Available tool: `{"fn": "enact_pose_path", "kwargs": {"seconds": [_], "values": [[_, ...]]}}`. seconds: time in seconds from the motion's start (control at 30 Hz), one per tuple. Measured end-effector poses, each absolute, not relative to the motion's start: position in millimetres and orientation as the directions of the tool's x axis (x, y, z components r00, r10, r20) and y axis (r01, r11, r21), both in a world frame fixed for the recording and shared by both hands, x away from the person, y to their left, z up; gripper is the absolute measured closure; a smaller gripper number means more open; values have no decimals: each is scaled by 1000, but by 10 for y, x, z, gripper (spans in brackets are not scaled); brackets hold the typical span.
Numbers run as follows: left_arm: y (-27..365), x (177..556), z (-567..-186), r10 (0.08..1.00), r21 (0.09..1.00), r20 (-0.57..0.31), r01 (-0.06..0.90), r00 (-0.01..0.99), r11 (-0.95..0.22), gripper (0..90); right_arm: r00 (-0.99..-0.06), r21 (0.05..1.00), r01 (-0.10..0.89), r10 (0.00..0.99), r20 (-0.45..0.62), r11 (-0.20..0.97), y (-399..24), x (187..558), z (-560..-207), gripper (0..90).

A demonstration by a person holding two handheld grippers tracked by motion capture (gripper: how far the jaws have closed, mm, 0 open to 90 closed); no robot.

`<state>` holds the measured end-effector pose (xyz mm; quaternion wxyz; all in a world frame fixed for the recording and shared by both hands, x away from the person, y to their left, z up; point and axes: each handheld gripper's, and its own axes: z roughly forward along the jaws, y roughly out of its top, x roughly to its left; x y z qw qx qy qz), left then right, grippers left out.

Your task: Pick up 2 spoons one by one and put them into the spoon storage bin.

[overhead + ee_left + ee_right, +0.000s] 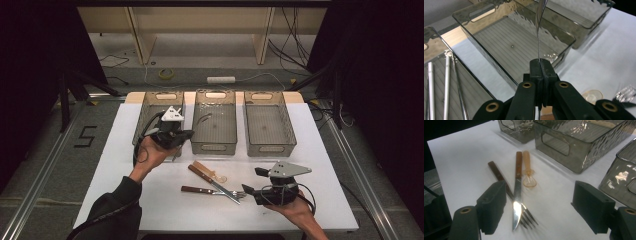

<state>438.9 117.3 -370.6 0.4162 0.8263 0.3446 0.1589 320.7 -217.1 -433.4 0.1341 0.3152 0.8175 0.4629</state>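
Above the middle bin (506, 47), the left gripper (540, 65) is pinching a thin metal utensil (539, 32) edge-up for dropping in, while the right gripper (539, 207) is waiting wide open over the knife (517, 192).

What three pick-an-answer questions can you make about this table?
1. Where is the knife? A in a bin; B on the table; C on the floor.
2. How many bins? A two; B three; C four.
3. The right gripper has its fingers: A open; B shut on the spoon; C shut on the knife.

Answers: B, it lies on the table, across the fork; B, three stand in a row; A, a wide gap with nothing held.
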Motion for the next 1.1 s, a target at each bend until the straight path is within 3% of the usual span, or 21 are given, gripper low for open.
{"fn": "enact_pose_path", "kwargs": {"seconds": [0.43,1.1], "values": [[1082,4812,-3648,751,812,-88,483,655,-327,890,-769,842,388,636,70,376,-2180,3211,-4338,281],[794,5196,-3683,781,819,-98,495,617,-289,889,-774,842,385,629,72,377,-2175,3208,-4343,281]]}}
